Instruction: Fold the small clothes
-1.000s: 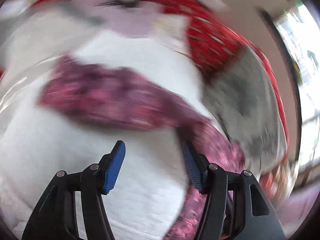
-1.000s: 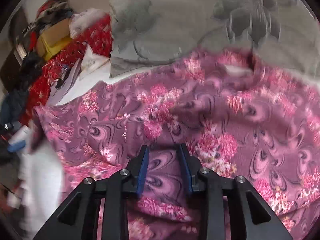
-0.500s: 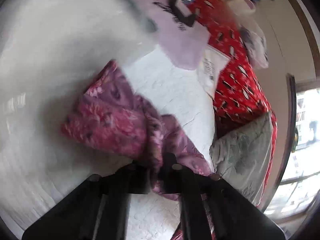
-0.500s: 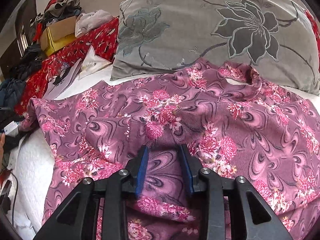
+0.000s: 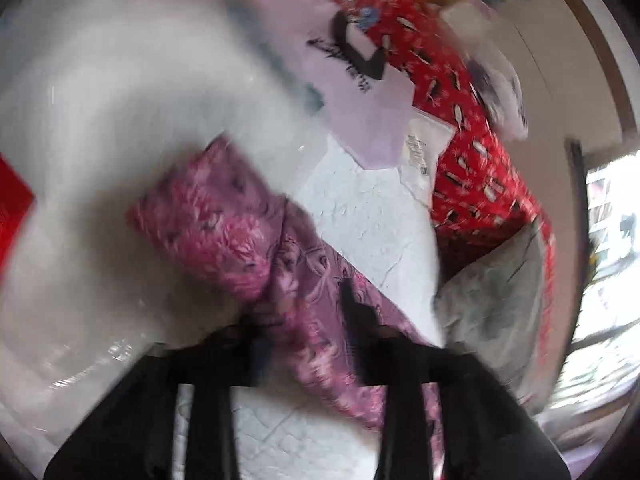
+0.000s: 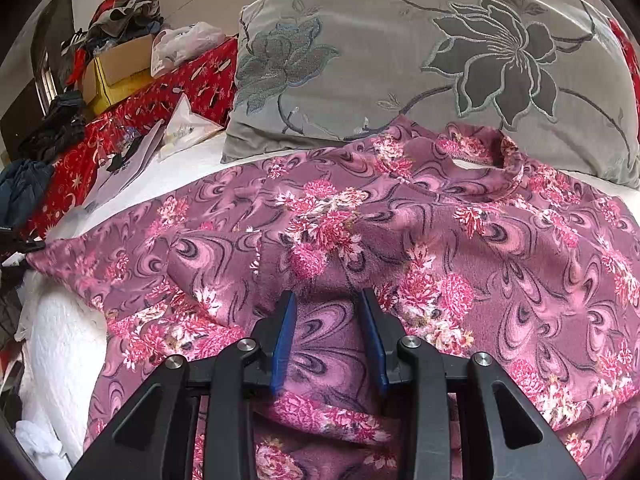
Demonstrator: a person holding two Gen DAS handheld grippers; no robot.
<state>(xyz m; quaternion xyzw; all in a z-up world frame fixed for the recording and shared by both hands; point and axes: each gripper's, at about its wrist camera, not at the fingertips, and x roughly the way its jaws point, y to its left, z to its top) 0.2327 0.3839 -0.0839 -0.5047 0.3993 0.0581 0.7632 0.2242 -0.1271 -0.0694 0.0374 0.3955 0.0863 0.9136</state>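
My left gripper shows only as a blurred dark shape; its jaws appear pinched on a bunched sleeve or edge of the floral top, though the blur leaves me unsure; the cloth trails toward the left side of the white bed. My right gripper pinches a raised fold of the same top between its blue pads; the garment lies spread across the bed, its collar touching the grey pillow at the head edge. I judge it soft, light and limp; hems and sleeve ends suit gripping best.
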